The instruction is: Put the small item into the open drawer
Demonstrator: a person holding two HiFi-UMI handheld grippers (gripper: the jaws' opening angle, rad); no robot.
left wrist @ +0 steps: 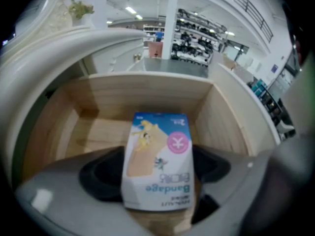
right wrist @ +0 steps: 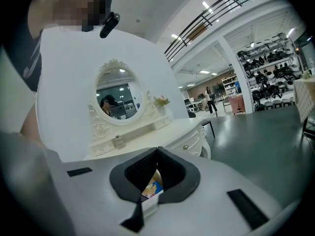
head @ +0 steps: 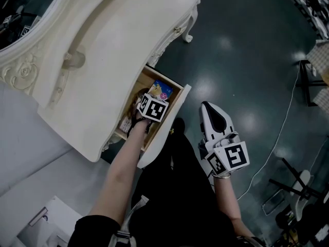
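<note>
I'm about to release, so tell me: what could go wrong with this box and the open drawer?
The bandage box is clamped by its near end in the left gripper; released, it may tumble rather than lie flat. Pulling back could bump the drawer front, close beside the gripper.

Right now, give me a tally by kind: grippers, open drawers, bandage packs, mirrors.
Handheld two-jaw grippers: 2 (left gripper, right gripper)
Open pale wooden drawer: 1
Blue-and-white bandage pack, held in the left gripper: 1
Oval white-framed mirror: 1
Total: 5
</note>
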